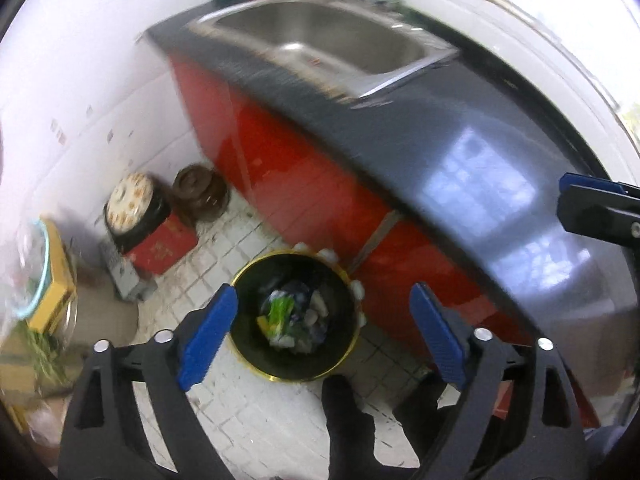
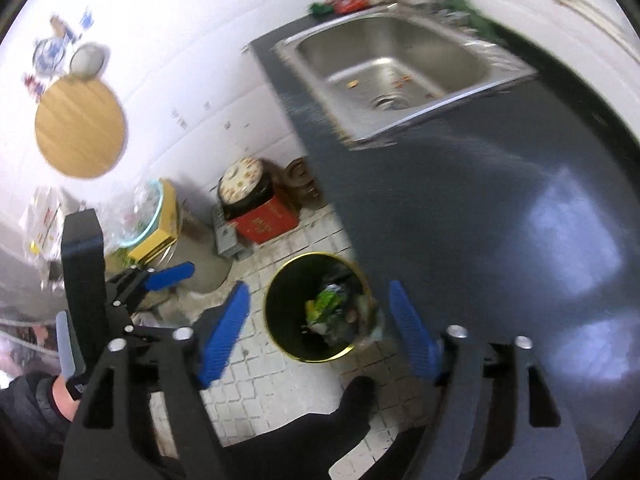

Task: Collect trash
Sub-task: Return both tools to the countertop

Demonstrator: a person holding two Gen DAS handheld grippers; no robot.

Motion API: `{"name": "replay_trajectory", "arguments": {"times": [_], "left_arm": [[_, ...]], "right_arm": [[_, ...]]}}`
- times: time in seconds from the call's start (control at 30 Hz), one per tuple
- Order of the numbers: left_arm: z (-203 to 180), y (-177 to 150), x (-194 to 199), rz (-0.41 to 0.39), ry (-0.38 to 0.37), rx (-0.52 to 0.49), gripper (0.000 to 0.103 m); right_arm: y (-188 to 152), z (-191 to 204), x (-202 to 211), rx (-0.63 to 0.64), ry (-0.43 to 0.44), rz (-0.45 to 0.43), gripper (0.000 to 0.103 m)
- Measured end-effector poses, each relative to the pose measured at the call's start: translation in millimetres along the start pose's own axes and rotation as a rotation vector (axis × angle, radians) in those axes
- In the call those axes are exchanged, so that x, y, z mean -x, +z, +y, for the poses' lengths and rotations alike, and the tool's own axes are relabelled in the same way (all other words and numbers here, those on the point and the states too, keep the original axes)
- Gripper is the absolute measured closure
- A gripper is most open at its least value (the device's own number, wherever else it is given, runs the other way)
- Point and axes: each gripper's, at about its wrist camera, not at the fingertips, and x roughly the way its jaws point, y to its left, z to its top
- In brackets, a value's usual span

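Note:
A black trash bin with a gold rim stands on the tiled floor against the red cabinet. Inside lies trash: a green wrapper, white scraps and dark bits. My left gripper hangs above the bin, open, with nothing between its blue pads. My right gripper is also open and empty, over the same bin and its trash; the counter edge hides the bin's right side in this view. One finger of the right gripper shows at the left wrist view's right edge. A blue finger of the left gripper shows at the left.
A dark grey counter with a steel sink runs above the red cabinet. By the wall are a red box under a round tin, a brown pot and a yellow box. A person's dark shoe stands near the bin.

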Motion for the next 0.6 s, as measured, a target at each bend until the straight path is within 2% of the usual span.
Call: {"name": "replay_trajectory", "arguments": {"times": [0.1,0.2,0.3,0.43,0.53,0.6], "left_arm": [[-56.5,14.0,4.2,-0.017,-0.065,-0.104,0.014],[-117.9,24.4,6.3,-0.029,-0.131,-0.206,0.014],[-203.8,32.7,8.0,-0.036,-0.216,-0.317,0.014],[-300.2,32.8,8.1,-0.034,-0.296,-0.427,0.014],[-372.2,28.9,8.5,-0.039,-0.333,-0.505,0.014],[-404.2,27.3,7.3,-0.04,-0.343,-0.53,0.014]], "right_arm": [[-17.0,-40.7,39.2,-0.058,-0.062,-0.065,0.025],[-45.4,-97.1,91.3,-0.151,-0.166,-0.142,0.025],[-74.6,-145.5,135.6,-0.228,-0.279,-0.202,0.025],[-127.3,-221.5,197.2,-0.351,-0.409,-0.262,0.025],[-162.4,-267.1,233.0,-0.425,-0.455,-0.29,0.025],[-184.2,-289.9,249.3,-0.446,-0.472,-0.301,0.025]]}}
